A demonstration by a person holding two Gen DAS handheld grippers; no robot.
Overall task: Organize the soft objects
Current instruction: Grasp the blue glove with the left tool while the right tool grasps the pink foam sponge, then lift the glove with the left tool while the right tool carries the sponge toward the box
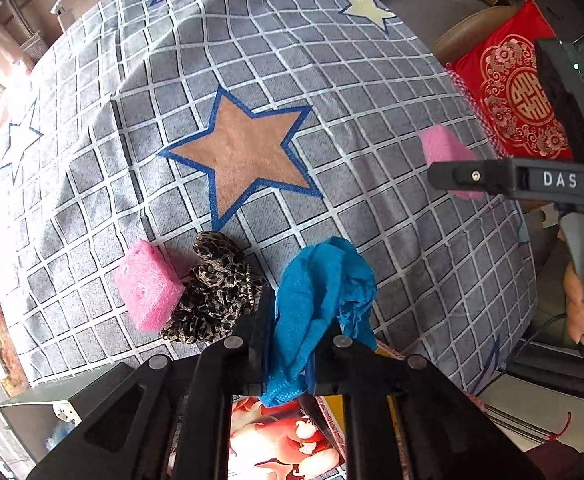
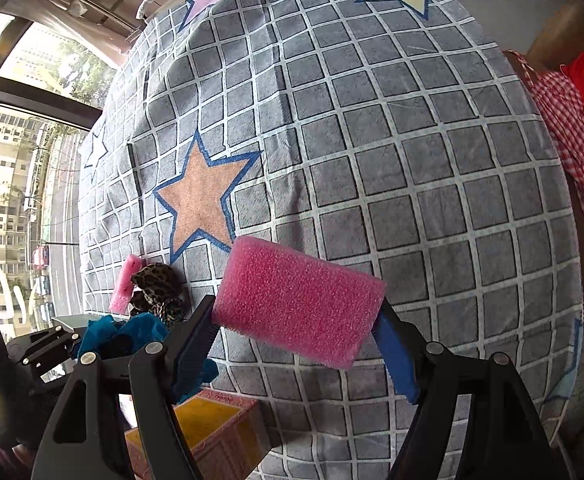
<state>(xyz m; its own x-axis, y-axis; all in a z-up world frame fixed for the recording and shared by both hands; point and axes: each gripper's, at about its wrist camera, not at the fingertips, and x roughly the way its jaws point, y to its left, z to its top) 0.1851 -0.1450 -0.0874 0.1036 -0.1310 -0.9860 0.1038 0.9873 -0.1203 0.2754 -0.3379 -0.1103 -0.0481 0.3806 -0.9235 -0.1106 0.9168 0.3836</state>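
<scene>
My left gripper [image 1: 296, 320] is shut on a crumpled blue cloth [image 1: 324, 296] and holds it over the near edge of the grey checked bedspread [image 1: 352, 128]. A pink sponge [image 1: 147, 284] and a leopard-print scrunchie [image 1: 215, 292] lie side by side on the bedspread just left of it. My right gripper [image 2: 296, 320] is shut on a second pink sponge [image 2: 298, 300] and holds it above the bedspread. That sponge [image 1: 444, 148] and the right gripper [image 1: 492, 178] also show at the right of the left wrist view. The left gripper [image 2: 59, 344] with the blue cloth [image 2: 131, 332] shows low left in the right wrist view.
A box with a yellow inside [image 2: 207, 428] sits below the bed's near edge, under both grippers. A red embroidered cushion [image 1: 520, 96] and red checked cloth [image 2: 572, 132] lie off the right side of the bed. A window [image 2: 19, 184] is at the left.
</scene>
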